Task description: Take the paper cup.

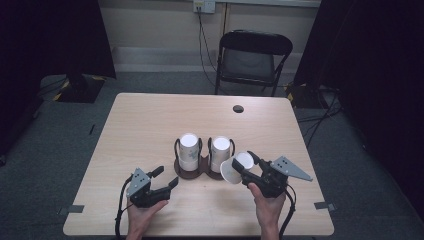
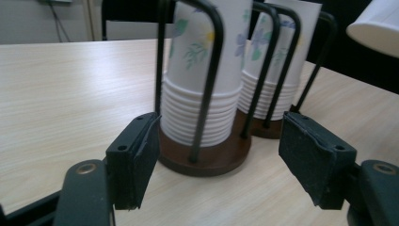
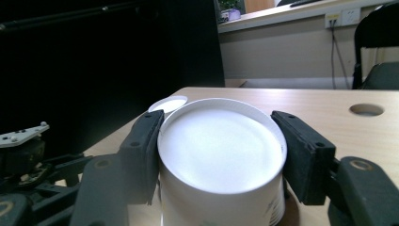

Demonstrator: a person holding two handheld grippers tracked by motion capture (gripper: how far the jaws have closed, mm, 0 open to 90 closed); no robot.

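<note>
Two stacks of flower-printed paper cups stand upside down in black wire holders on round brown bases, the left stack beside the right stack, at the table's middle. My right gripper is shut on a single white paper cup, held tilted just right of the right stack. My left gripper is open, low over the table, with its jaws pointing at the left holder's brown base and nothing between them.
The wooden table has a round cable hole near its far edge. Behind the table stands a black folding chair. Dark curtains hang at both sides. The left gripper's body lies low at the left of the right gripper view.
</note>
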